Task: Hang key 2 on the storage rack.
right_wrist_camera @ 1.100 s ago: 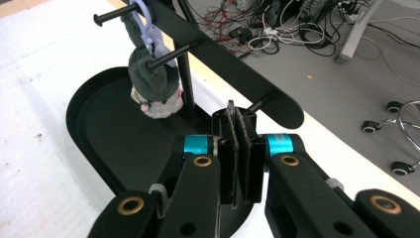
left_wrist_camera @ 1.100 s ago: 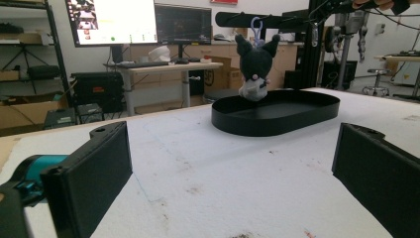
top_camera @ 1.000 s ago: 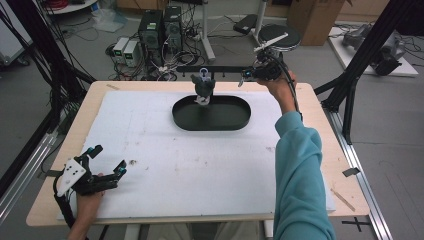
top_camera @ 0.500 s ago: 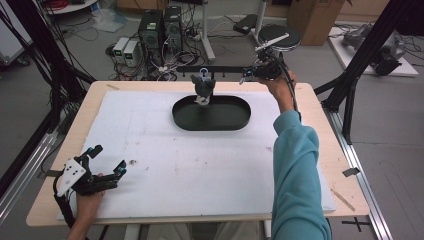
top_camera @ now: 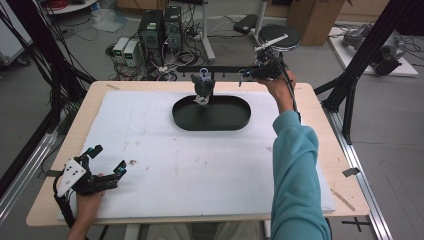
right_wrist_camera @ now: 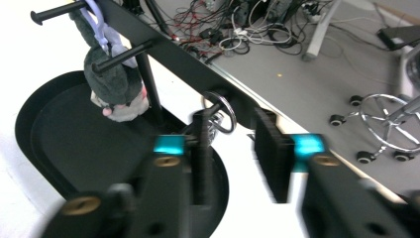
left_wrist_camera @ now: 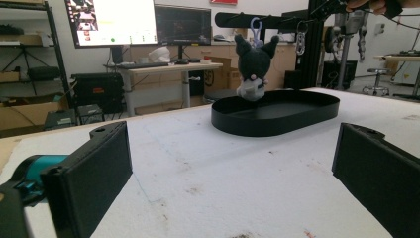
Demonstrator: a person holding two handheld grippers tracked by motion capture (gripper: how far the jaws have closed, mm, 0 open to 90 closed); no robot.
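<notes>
Metal key ring [right_wrist_camera: 221,113] hangs at the black rack bar [right_wrist_camera: 163,48], just ahead of the right gripper [right_wrist_camera: 233,144]. Jaws have just been opening, now parted; ring sits near the left jaw's tip, contact unclear through motion blur, pads not pressing on it. Right gripper [top_camera: 260,73] is held up at the bar's right end, above the table's far edge. Further along the bar, a dark grey plush toy with a lilac clip [right_wrist_camera: 113,74] hangs from a peg over the black oval tray [right_wrist_camera: 44,148]. Left gripper [top_camera: 100,172] rests at the near-left corner of the white foam-covered table [top_camera: 200,170], jaws wide apart, nothing between them, well apart from the tray [left_wrist_camera: 277,116].
</notes>
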